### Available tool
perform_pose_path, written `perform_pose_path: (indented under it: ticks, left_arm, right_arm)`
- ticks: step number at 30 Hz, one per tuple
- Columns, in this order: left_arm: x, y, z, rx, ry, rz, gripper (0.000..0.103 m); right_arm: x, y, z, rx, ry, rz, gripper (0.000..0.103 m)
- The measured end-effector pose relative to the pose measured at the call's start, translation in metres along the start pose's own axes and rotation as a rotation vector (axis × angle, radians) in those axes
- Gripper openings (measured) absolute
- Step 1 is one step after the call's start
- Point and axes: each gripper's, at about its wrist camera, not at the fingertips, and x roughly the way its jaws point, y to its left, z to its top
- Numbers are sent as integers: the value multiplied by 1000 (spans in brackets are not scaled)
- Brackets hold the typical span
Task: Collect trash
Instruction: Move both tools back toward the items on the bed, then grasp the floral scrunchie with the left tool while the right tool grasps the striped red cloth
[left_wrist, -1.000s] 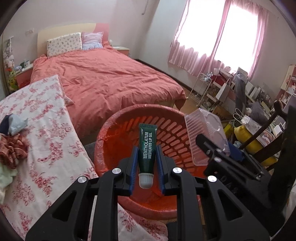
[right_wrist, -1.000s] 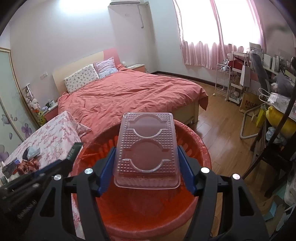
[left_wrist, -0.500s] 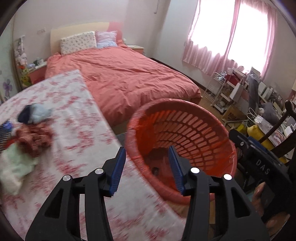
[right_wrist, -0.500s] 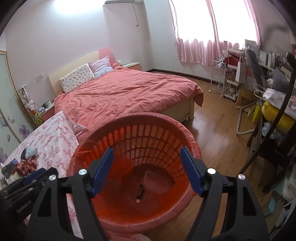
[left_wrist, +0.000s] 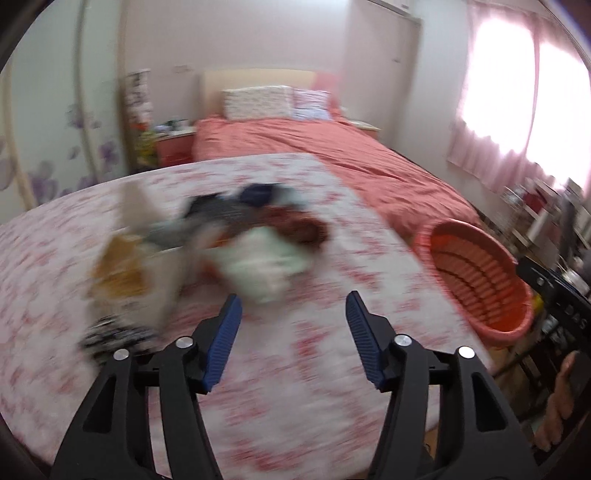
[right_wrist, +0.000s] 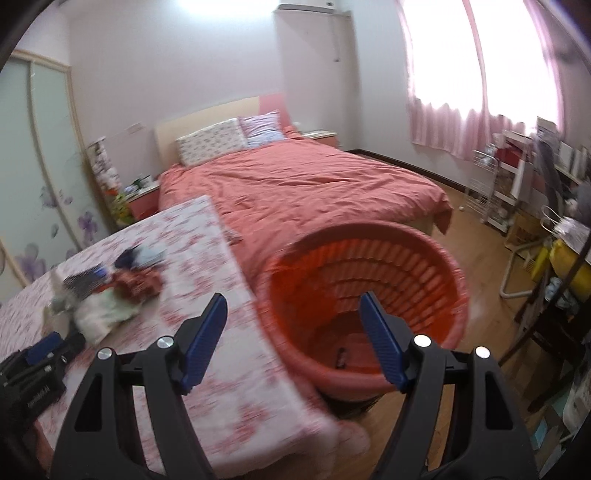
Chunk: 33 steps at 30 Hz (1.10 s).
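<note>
A red slotted basket (right_wrist: 369, 280) stands on the floor beside the table with the floral cloth (right_wrist: 207, 354); a small dark tube (right_wrist: 341, 357) lies on its bottom. The basket also shows in the left wrist view (left_wrist: 480, 273) at the right. My left gripper (left_wrist: 293, 325) is open and empty above the floral cloth (left_wrist: 295, 398), near a blurred pile of clothes and litter (left_wrist: 207, 243). My right gripper (right_wrist: 293, 325) is open and empty, over the table edge and the basket's left rim. The pile (right_wrist: 107, 295) lies to its left.
A bed with a salmon cover (right_wrist: 303, 188) stands behind the table and basket. A cluttered desk and rack (right_wrist: 524, 195) and a chair line the right side. A wardrobe with sliding doors (right_wrist: 37, 177) is at the left. Wooden floor (right_wrist: 491, 258) shows around the basket.
Both grippers opened and dropped the green tube and the clear plastic tray into the basket. Both then swung left; the left one now faces the pile on the table.
</note>
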Motion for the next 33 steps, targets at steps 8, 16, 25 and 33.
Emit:
perform_pose_path:
  ticks: [8,16,25,33]
  left_arm:
    - [-12,91,-28,-140,-10,166,70]
    - [11,121,-36,-250,53,115,71]
    - [27,120,-49,-260,110,26,27]
    - [-4,120,-48,-213,37,32,18]
  right_arm:
    - [-2,64,-27,-85,56,74,73]
    - [0,103,-44,-165,91,106,73]
    - [10,113,-49,-199,117,107,73]
    - [19,132,-48,-223,123,127,73]
